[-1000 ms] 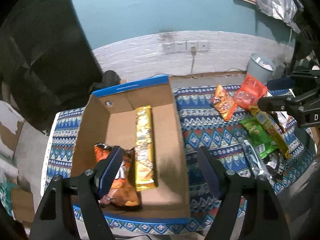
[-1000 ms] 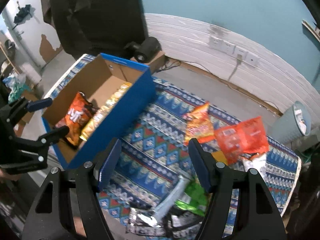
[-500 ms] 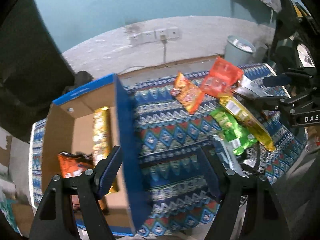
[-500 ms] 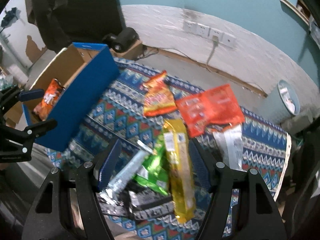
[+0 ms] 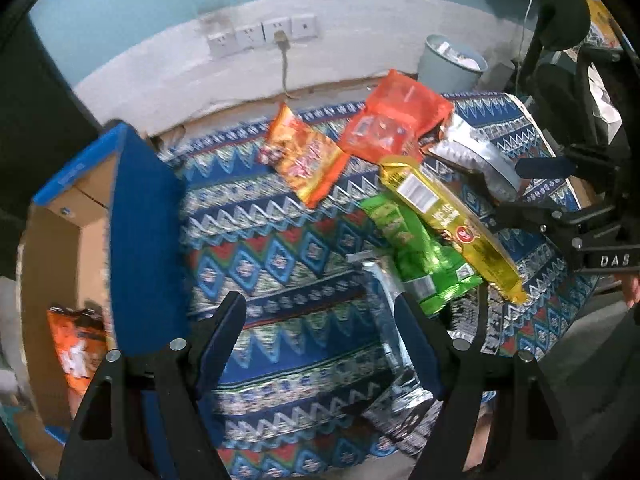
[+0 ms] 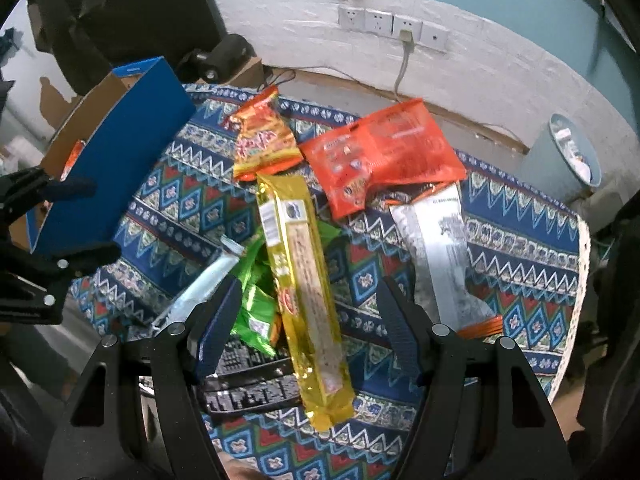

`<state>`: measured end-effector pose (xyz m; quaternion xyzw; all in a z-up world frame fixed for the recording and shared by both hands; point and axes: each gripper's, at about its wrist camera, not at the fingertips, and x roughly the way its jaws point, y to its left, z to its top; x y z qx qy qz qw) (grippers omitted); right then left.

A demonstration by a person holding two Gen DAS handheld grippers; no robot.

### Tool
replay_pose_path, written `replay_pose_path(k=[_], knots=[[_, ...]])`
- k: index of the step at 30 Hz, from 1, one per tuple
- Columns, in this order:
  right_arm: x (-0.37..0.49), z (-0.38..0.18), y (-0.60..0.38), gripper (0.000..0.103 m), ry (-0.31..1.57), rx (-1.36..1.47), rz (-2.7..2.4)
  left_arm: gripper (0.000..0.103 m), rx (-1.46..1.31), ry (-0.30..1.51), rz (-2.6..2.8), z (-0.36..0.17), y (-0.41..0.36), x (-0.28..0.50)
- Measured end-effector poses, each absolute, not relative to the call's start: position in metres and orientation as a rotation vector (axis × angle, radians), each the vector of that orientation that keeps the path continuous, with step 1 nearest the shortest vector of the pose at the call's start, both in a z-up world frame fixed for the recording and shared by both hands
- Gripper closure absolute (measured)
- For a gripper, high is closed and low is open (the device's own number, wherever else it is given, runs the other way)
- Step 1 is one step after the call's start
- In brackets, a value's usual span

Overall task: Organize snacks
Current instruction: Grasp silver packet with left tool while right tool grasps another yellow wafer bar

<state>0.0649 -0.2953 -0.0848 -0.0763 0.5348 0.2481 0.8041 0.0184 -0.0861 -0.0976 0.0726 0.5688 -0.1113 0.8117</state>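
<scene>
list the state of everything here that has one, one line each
left gripper: open, empty
right gripper: open, empty, above the long gold packet
cardboard box: open-topped, orange chip bag inside
green packet: lying flat, partly under the gold packet
red-orange bag: sealed, lying flat
wall socket: cable plugged in

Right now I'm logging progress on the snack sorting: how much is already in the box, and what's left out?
Done: one orange bag lies in the box; the rest of its inside is hidden. In hand: nothing; the left hand-held gripper and right hand-held gripper are both open and empty. Left on the cloth: the yellow pack, green bag, red bag, silver pack and others.
</scene>
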Motion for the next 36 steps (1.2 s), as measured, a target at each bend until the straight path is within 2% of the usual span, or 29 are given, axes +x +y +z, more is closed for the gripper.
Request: replay_pose_path(k=[14,23,29,32,34,36], knots=[[0.072,-0.129,-0.307,0.034,1.209,-0.149,0.565,0.025,-0.034,1.399,-0.308,-0.159,-0.114,0.039],[0.08,-0.15,-0.3,0.034,1.237,-0.171,0.596,0.025,0.08,1.484,-0.323,-0.192,-0.127,0.036],[0.083,-0.164,-0.289,0.035,1.257,-0.181,0.617,0.025,0.16,1.471,-0.301,-0.206,-0.126,0.034],[0.083,-0.169,-0.286,0.046,1.263,-0.193,0.62,0.025,0.174,1.447,-0.314,-0.207,-0.128,0.035],[0.085,-0.175,-0.285,0.056,1.281,-0.182,0.618,0.03,0.183,1.423,-0.322,-0.208,-0.132,0.035],[0.085,-0.182,-0.284,0.061,1.303,-0.179,0.62,0.046,0.198,1.403,-0.336,-0.208,-0.136,0.035]])
